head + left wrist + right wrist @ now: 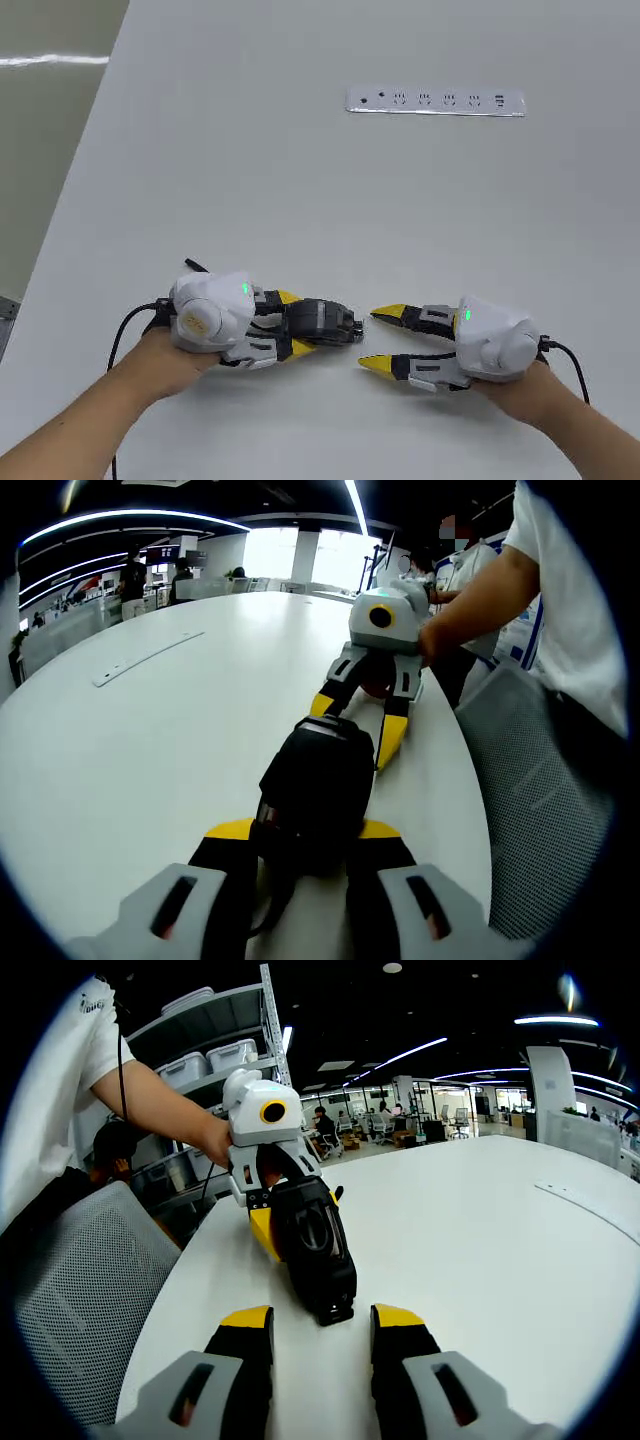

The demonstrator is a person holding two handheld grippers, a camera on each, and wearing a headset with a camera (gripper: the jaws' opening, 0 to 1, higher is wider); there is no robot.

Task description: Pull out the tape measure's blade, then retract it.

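While left claw (297, 322) grips tape measure (324, 321), right claw (370, 340) spread, just beside.

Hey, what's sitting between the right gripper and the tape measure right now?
Nothing: just a bare strip of white table separates the open right gripper from the tape measure, seen in the head view.

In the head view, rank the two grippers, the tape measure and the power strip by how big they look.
1. The left gripper and right gripper: largest, about alike.
2. The power strip: long but thin, and farther from the camera.
3. The tape measure: smallest, partly hidden between the left gripper's jaws.
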